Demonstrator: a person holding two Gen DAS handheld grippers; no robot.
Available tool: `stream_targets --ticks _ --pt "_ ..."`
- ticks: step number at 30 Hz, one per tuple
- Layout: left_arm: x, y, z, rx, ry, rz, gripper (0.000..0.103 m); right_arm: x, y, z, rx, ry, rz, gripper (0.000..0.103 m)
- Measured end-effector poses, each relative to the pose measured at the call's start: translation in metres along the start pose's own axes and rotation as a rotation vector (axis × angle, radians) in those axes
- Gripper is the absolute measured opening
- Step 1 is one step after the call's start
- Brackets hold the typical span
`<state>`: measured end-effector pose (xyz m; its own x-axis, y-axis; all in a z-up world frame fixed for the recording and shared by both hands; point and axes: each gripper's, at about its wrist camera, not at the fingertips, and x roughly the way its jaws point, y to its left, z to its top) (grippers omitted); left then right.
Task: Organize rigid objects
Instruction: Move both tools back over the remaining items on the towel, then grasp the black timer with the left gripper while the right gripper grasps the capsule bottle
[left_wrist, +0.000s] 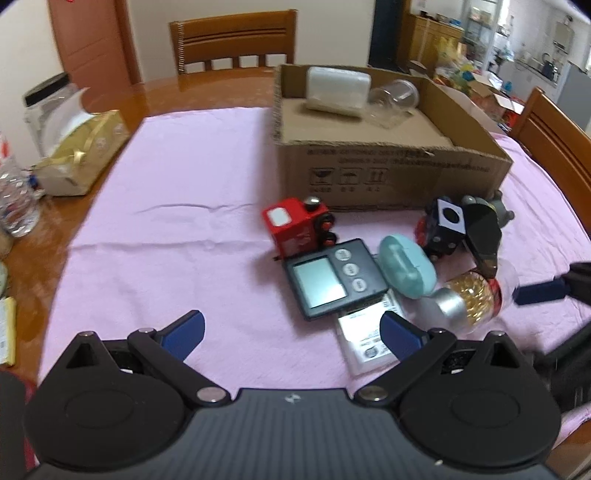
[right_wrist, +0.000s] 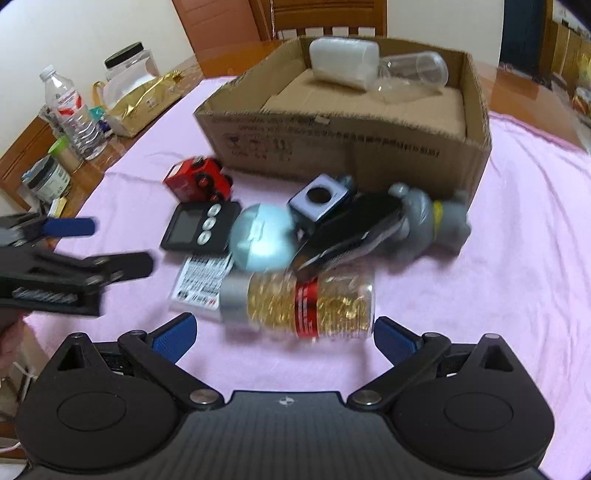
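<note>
A cardboard box (left_wrist: 399, 173) (right_wrist: 351, 151) stands on the pink cloth and holds a white block (left_wrist: 338, 90) and a clear jar (left_wrist: 395, 98). In front of it lies a heap: a red toy train (left_wrist: 299, 225), a dark timer (left_wrist: 332, 280), a teal case (left_wrist: 406, 271), a dark toy block (left_wrist: 445, 225), a black wedge-shaped thing (left_wrist: 482, 229), a grey figure (right_wrist: 432, 218), a flat white packet (left_wrist: 364, 338) and a bottle of golden capsules (right_wrist: 303, 306). My left gripper (left_wrist: 291, 332) is open, just short of the timer. My right gripper (right_wrist: 282, 334) is open, close in front of the bottle.
A gold box (left_wrist: 81, 155), a black-lidded jar (left_wrist: 48, 107) and a water bottle (right_wrist: 72, 110) stand at the table's left edge. Wooden chairs (left_wrist: 232, 40) stand behind the table and at the right. Bare pink cloth (left_wrist: 177, 229) spreads left of the heap.
</note>
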<state>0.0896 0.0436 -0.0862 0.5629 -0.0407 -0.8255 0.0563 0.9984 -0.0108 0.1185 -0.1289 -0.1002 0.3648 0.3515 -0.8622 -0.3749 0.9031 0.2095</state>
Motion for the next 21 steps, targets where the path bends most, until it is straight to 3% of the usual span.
stream_targets --ticks 11,21 --pt "0.033 -0.028 -0.002 0.054 0.049 -0.069 0.101 0.020 0.027 -0.038 -0.202 0.031 -0.147 0.103" --pt "0.035 -0.020 -0.012 0.074 0.060 -0.024 0.102 0.019 0.027 -0.041 -0.231 0.011 -0.131 0.103"
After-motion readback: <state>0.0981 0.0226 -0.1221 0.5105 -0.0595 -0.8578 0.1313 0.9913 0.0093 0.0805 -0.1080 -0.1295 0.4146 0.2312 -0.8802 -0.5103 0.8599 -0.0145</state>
